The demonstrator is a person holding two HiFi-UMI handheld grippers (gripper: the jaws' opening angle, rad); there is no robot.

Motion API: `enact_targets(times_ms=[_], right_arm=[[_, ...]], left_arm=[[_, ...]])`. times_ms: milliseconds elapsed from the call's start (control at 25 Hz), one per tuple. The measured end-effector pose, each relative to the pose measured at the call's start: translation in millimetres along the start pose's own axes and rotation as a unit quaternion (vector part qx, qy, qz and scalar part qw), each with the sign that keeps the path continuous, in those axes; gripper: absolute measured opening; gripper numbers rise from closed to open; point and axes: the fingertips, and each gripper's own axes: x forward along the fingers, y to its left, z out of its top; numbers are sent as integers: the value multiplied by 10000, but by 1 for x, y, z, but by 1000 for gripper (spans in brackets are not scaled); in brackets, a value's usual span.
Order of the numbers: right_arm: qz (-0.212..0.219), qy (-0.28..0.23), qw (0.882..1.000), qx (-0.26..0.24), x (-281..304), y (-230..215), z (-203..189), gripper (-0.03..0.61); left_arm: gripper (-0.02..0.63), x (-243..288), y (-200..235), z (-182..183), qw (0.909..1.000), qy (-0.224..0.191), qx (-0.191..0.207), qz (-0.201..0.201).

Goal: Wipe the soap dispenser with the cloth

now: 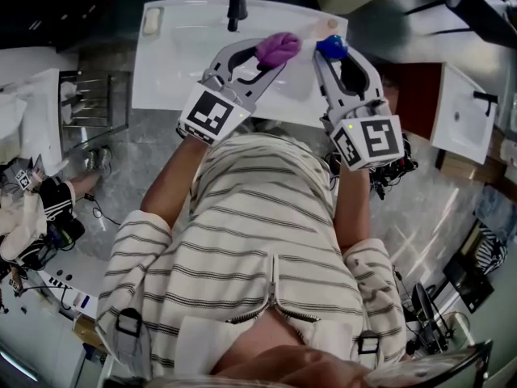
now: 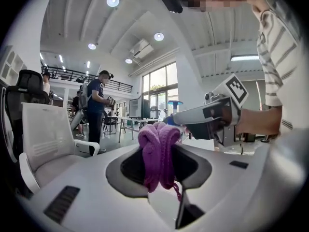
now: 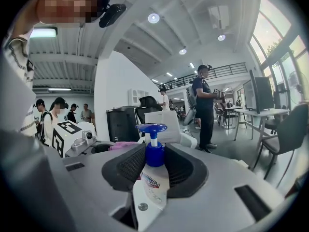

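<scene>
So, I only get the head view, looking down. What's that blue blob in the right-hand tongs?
Observer: The right gripper view shows a soap dispenser, with a blue pump above a white labelled bottle. It is clamped in the right tongs.
Operator: And the purple lump?
Observer: That's a cloth, bunched up and pinched in the left tongs. A loose thread dangles beneath it.
Operator: Anyone else around?
Observer: Yes, a person in dark clothes stands by the desks behind.

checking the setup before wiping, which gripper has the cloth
The left gripper, shut on the purple cloth. The right gripper is shut on the blue-pump soap dispenser instead.
</scene>
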Motion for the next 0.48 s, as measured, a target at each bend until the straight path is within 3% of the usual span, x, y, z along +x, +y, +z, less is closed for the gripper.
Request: enact_targets(times_ms=[320,480], right_arm=[[521,59,9982,-292,-8,10,-1,133],[710,89,9969,-336,-12,15,-2,133]], left_arm=[[127,3,-2,-4,9945,266,577,-834],[127,5,-4,-2,9897,142,598,-1295]])
